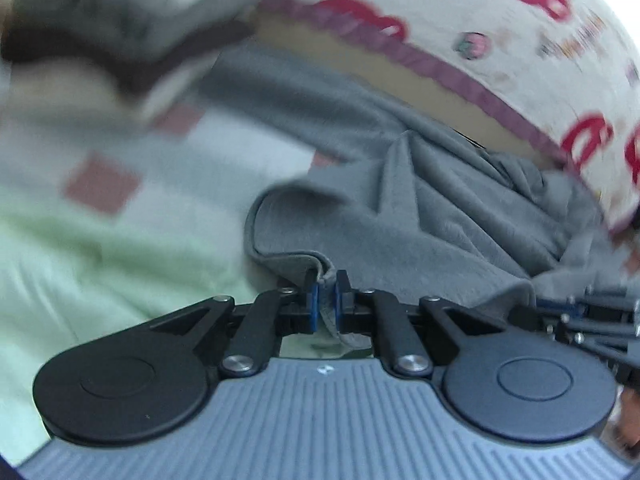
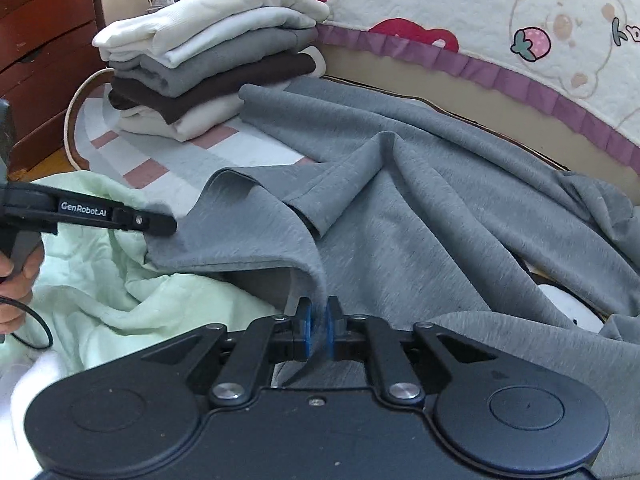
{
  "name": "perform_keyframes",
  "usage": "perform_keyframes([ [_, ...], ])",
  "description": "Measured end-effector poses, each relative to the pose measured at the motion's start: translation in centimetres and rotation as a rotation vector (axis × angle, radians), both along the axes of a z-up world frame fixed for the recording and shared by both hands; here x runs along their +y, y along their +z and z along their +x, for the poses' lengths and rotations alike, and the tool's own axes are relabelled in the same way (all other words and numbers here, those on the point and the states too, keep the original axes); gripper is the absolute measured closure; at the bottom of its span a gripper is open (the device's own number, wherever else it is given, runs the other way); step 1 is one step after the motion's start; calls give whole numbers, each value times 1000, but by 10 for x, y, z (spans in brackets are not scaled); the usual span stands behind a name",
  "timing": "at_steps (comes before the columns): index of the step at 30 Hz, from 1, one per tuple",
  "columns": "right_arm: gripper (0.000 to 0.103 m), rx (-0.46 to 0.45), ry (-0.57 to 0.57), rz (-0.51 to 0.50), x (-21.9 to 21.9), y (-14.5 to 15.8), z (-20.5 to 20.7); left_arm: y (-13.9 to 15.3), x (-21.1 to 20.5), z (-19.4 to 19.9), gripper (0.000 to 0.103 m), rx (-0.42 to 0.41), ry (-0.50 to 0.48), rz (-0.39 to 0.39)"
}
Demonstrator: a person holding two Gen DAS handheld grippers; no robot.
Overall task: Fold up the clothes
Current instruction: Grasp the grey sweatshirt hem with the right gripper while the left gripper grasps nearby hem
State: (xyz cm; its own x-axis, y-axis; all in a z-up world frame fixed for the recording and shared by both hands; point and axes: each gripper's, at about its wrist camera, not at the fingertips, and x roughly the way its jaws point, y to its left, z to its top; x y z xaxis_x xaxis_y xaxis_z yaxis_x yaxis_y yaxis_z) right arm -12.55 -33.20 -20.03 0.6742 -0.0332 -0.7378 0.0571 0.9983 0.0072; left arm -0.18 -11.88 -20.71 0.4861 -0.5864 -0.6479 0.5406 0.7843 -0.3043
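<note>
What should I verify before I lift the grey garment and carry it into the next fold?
1. Left gripper shut on the hem of the grey garment: ok, the edge sits between the blue pads.
2. Right gripper shut on the same garment: ok, cloth runs down between its pads.
3. Cloth flat between the two grips: not ok, it is creased and one flap is turned over.
4. Far side of the garment free: cannot tell, it runs up against the patterned quilt.
5. Folded stack out of the way: ok, it stands apart behind the garment.
6. Green sheet not caught in a grip: ok.
</note>
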Motion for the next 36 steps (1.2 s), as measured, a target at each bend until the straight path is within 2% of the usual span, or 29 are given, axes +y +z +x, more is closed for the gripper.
perform_keyframes([
  [1,89,2,1,-1,0,0,0,10,-4,-5,97,-44,-10,18],
  [3,69,29,3,-16,3,-4,4,34,-8,-13,97,-99,-33,25],
  [4,55,45,3,-26,5,-6,6,48,-7,-19,98,-136,-51,19],
  [5,50,58,5,-47,9,-8,7,62,-6,-25,98,-173,-71,12],
  [9,49,47,14,-183,27,-12,10,101,16,-41,98,-184,-75,-94],
  [10,49,34,15,-190,28,-10,10,105,25,-44,98,-172,-66,-113],
  [12,49,-8,14,-128,25,-3,12,104,42,-45,98,-112,-27,-144],
  [13,49,-28,14,-98,23,1,13,100,51,-44,98,-84,-3,-159],
  [14,64,-49,14,-67,22,5,14,96,60,-43,98,-56,21,-175],
  [15,84,-70,14,-36,20,9,14,91,69,-42,98,-28,45,-190],
  [16,99,-90,13,-5,18,13,15,89,79,-43,98,-20,69,-205],
  [17,98,-113,20,48,17,19,14,86,89,-43,98,-13,93,-221],
  [20,97,-182,71,309,13,52,-3,82,125,-52,98,19,130,-287],
  [21,97,-175,97,373,13,55,-8,81,139,-56,98,32,137,-313],
  [23,97,-101,154,439,16,43,-11,73,139,-55,97,43,132,-211],
  [25,97,-10,194,492,18,26,-11,64,139,-55,90,54,126,-104],
  [27,97,136,156,489,20,-4,-5,55,139,-55,89,65,120,2],
  [28,97,179,145,484,21,-12,-4,50,139,-54,89,70,117,55],
  [30,97,176,155,467,24,-10,-4,42,139,-54,82,80,110,162],
  [31,97,175,160,459,25,-9,-5,44,134,-49,74,55,93,174],
  [33,97,172,170,442,28,-6,-6,51,109,-41,60,21,-11,156],
  [35,96,170,180,425,31,-4,-7,59,84,-32,57,-13,-117,137],
  [36,95,168,185,417,32,-3,-7,62,71,-28,51,-30,-170,127],
])
